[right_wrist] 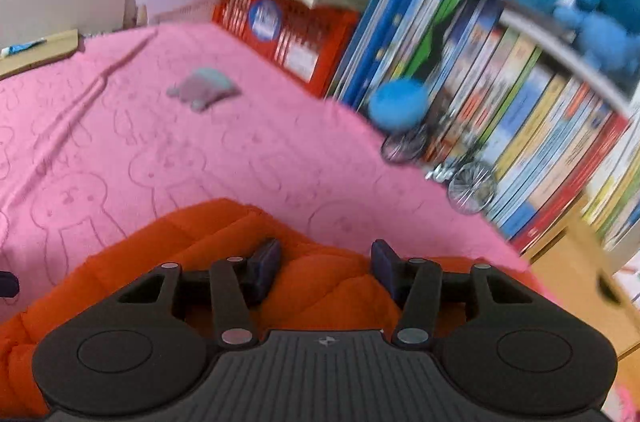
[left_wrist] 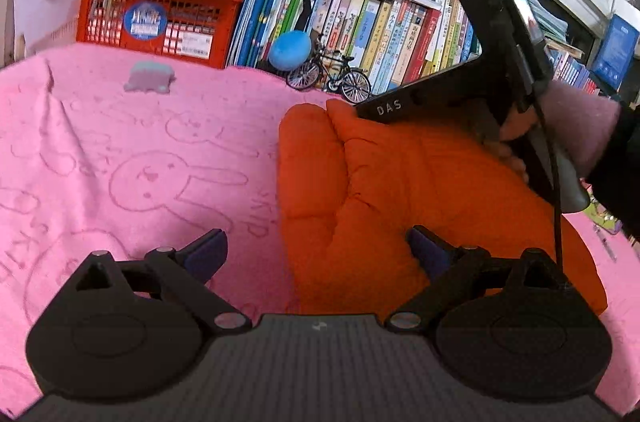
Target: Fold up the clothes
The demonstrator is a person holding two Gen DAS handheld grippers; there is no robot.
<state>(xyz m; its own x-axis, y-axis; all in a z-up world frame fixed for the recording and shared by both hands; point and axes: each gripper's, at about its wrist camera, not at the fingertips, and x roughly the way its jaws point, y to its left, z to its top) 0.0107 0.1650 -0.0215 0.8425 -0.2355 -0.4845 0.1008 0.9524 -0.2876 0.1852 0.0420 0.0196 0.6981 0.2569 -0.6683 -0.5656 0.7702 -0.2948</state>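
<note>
I am holding both grippers over the orange garment (left_wrist: 420,190), which is lying bunched on the pink blanket (left_wrist: 140,162). The left gripper (left_wrist: 316,250) is gaping wide at the garment's left edge; the right gripper (right_wrist: 325,262) is hanging parted above its folds, gripping nothing

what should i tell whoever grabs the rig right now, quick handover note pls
Left gripper: open, holding nothing, above the near edge of the orange padded garment.
Right gripper: open, empty, over the garment's far part.
The garment lies bunched on the pink towel, right of centre; it looks partly gathered, not neatly folded.
Left to do: grasp the edges, fold it flat, tidy it up.
A small grey item lies at the towel's far side.
</note>
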